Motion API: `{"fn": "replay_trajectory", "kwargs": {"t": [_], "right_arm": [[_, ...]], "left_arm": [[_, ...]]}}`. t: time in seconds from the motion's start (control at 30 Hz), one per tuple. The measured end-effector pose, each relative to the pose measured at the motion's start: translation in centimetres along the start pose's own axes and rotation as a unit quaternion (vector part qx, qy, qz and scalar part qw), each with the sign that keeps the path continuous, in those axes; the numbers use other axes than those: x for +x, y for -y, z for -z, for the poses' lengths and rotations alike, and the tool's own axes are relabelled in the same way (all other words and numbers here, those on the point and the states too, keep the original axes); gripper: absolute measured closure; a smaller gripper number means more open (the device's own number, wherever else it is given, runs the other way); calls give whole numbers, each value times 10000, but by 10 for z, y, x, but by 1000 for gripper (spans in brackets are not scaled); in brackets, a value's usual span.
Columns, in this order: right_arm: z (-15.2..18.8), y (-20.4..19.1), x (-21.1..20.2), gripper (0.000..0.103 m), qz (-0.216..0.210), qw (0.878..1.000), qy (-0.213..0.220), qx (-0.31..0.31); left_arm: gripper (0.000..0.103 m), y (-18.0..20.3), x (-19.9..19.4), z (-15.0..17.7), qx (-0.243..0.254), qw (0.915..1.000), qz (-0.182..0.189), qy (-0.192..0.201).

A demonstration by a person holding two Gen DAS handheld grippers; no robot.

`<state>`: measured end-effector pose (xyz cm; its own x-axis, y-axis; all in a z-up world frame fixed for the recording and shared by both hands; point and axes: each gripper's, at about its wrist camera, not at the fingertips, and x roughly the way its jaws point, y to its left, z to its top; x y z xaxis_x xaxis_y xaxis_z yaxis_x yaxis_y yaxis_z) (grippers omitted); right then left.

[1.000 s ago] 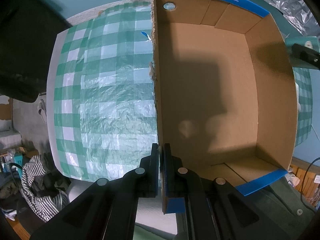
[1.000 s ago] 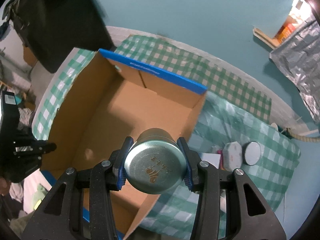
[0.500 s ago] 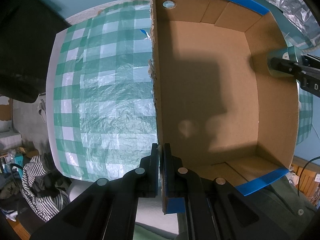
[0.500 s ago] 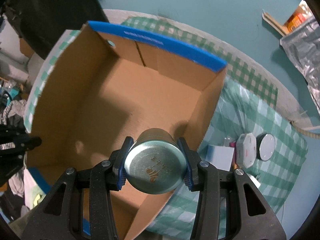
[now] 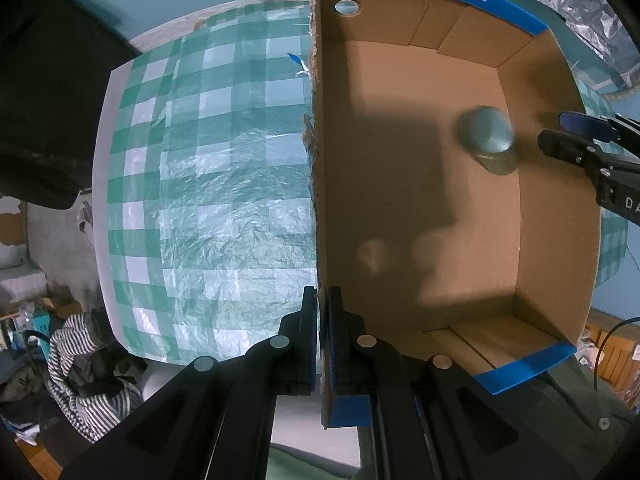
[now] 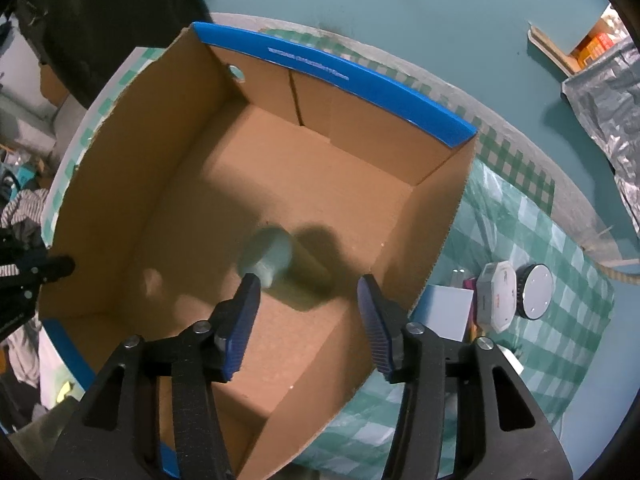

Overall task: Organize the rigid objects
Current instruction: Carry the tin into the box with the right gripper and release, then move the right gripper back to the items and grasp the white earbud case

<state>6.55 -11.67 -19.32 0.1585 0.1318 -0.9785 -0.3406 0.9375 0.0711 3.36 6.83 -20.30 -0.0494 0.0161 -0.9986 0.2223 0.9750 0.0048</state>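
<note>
Tin blurred inside cardboard box, below right hand-held gripper, jaws just opened

The round grey-green metal tin inside the brown cardboard box is motion-blurred; its lid marking cannot be read.

Dim, bluish light — hard shadows in the box, fisheye-bent edges.

Both wrist views down into box
</note>
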Motion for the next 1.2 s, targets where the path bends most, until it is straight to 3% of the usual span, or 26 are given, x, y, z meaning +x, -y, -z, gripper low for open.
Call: {"fn": "replay_trajectory", "kwargs": {"t": [0.17,0.67,1.2], "right_arm": [[3,-3,-12,35,92,9997,213,-21],[20,41,-66,32,159,9954,738,587],[58,124,-66,32,334,9865,419,1546]], "left_arm": [[98,-2,0,0,-24,10000,44,-15],[98,0,0,0,35,10000,0,-43],[98,1,0,1,70,9999,-39,-69]]}}
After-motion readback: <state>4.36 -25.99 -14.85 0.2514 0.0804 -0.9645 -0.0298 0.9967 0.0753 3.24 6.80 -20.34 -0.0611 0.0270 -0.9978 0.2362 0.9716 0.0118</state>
